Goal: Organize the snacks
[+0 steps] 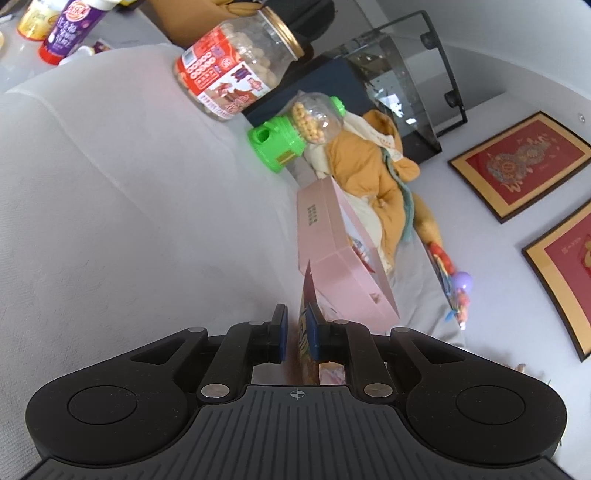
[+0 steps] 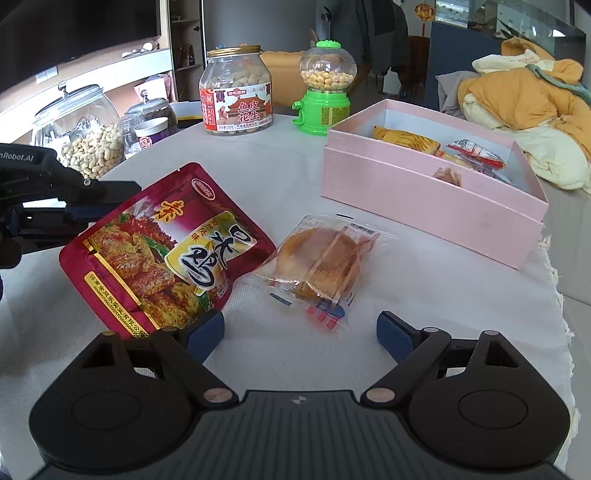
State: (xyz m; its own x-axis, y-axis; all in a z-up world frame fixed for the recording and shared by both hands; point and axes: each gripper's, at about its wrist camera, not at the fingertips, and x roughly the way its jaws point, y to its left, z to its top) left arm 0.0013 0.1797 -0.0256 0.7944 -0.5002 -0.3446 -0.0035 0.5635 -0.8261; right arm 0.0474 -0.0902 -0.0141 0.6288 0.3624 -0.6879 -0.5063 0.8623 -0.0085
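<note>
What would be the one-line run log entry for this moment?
left gripper: shut on red foil snack pouch | right gripper: open, empty | clear-wrapped pastry: on table | open pink cardboard box: partly filled

heap of yellow and cream clothes: far ahead, right of the tool | two red framed pictures: right of the left tool | television: far ahead, upper left

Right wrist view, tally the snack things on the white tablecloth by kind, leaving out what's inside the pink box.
Sealed snack packets: 2, the red chicken pouch gripped by the left tool and the clear-wrapped cake
Peanut jar: 1
Green candy dispenser: 1
Pink box: 1
Total: 5
</note>
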